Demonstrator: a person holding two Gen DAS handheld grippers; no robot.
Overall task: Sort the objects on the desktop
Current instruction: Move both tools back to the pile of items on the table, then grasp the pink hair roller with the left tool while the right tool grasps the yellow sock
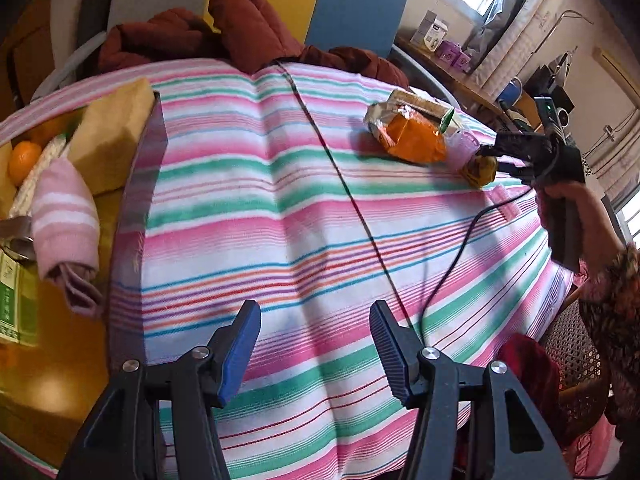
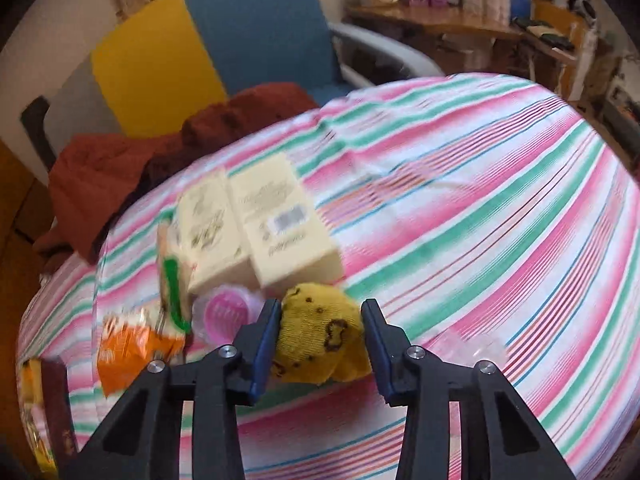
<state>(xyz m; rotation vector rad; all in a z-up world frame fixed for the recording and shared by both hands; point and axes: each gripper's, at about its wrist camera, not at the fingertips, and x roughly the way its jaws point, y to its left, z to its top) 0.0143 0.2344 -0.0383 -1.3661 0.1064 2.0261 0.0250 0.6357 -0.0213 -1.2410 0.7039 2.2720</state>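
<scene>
A rolled yellow sock (image 2: 320, 340) with brown marks lies on the striped tablecloth (image 2: 460, 220), and my right gripper (image 2: 322, 308) is shut on it, a blue pad against each side. The left wrist view shows this gripper (image 1: 490, 162) at the far right, held by a hand, with the sock (image 1: 480, 170) at its tip. Beside the sock lie a pink-lidded cup (image 2: 224, 312), an orange snack bag (image 2: 128, 344) and two cream tissue packs (image 2: 280, 220). My left gripper (image 1: 314, 308) hangs open over bare cloth with nothing between its fingers.
A box (image 1: 140, 200) at the left edge holds an orange (image 1: 24, 160), a pink striped sock (image 1: 64, 220), a tan pack (image 1: 112, 136) and a green carton (image 1: 16, 300). A dark red jacket (image 1: 240, 28) lies at the far edge. A black cable (image 1: 340, 184) crosses the cloth.
</scene>
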